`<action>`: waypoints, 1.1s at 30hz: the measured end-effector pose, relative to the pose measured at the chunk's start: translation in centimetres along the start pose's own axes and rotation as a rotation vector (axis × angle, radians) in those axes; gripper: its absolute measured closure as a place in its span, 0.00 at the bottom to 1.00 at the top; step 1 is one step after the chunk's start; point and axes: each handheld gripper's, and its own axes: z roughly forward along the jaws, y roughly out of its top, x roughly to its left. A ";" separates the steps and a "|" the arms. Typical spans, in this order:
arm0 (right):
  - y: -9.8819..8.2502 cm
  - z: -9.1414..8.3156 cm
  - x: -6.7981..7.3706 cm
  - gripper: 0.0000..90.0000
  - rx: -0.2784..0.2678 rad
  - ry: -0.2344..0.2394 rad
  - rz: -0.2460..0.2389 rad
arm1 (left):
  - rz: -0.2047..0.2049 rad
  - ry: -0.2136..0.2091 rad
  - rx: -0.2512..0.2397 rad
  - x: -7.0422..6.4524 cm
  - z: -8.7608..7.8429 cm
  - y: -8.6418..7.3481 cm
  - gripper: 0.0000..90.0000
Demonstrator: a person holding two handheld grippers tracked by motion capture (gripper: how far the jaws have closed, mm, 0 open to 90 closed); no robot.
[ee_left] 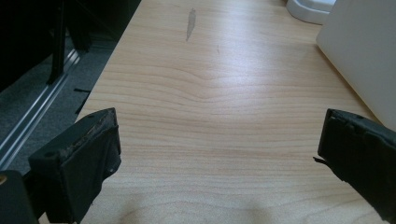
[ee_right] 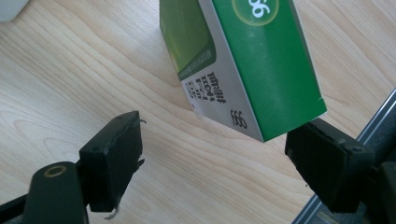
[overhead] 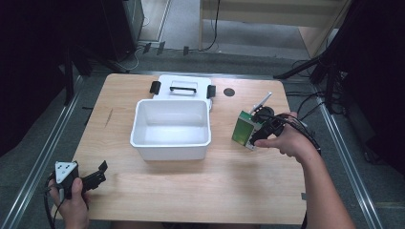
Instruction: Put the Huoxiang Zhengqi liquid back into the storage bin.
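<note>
A green and white carton (overhead: 242, 129) stands tilted on the wooden table (overhead: 224, 181), right of an open white bin (overhead: 143, 143). My right gripper (overhead: 254, 137) is open just at the carton's near right side, held by a hand. In the right gripper view the carton (ee_right: 252, 60) leans just beyond the right gripper (ee_right: 215, 133), its lower corner close to the right-hand jaw; whether they touch I cannot tell. My left gripper (overhead: 101, 172) rests low at the table's front left corner. In its own view the left gripper (ee_left: 219, 126) is open over bare wood.
The bin's white lid (overhead: 184, 82) with a black handle and clips lies flat behind the bin. A small black round hole (overhead: 229, 92) sits in the table's far right part. The bin's wall (ee_left: 364, 51) rises right of the left gripper. Tripod legs and cables stand off the table's right side.
</note>
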 end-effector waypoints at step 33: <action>4.0 1.0 -0.3 0.63 -0.033 0.013 -0.152 | -0.008 -0.005 0.010 0.1 0.1 0.0 0.00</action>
